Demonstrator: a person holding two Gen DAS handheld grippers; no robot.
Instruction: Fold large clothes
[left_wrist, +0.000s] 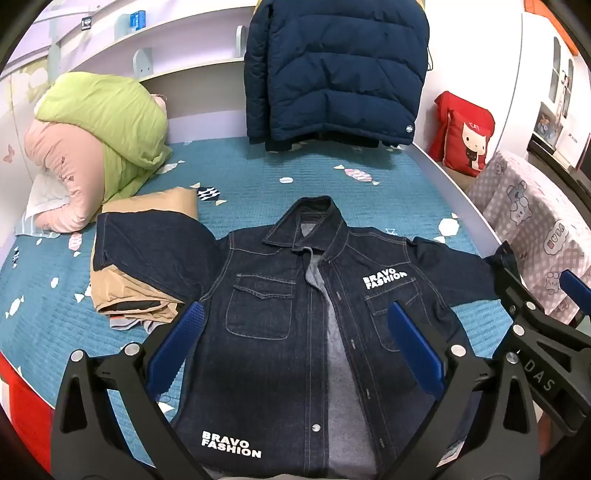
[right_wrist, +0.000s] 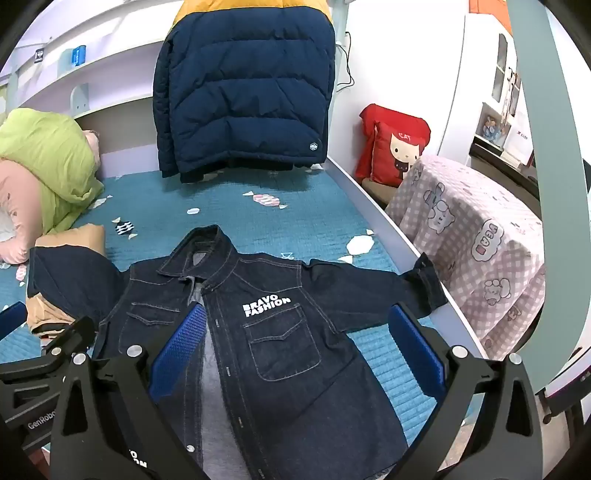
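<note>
Edges: the dark blue denim jacket with white "BRAVO FASHION" print (left_wrist: 295, 332) lies near the bed's front edge; one cuff reaches the white bed rail (right_wrist: 369, 192), just past the right hand-held gripper (right_wrist: 306, 350).
Open room: lots of bare teal quilted bedspread with a candy print (left_wrist: 258, 173) beyond the collar, ahead of both grippers.
Crowded side: out past the left hand-held gripper (left_wrist: 295, 339), the other sleeve lies over a folded tan garment (left_wrist: 147, 299); a green and pink duvet bundle (left_wrist: 99, 140) is farther off.
Room: navy puffer jacket (left_wrist: 332, 70) hangs at the far end, red cartoon cushion (right_wrist: 395, 147) and a pink checked cloth with bears (right_wrist: 469, 236) are beyond the rail.
Jacket: front up, unbuttoned, grey lining showing; collar points away from the grippers, hem nearest, sleeves spread sideways.
Grippers: both wide apart, blue pads above the denim, holding nothing.
</note>
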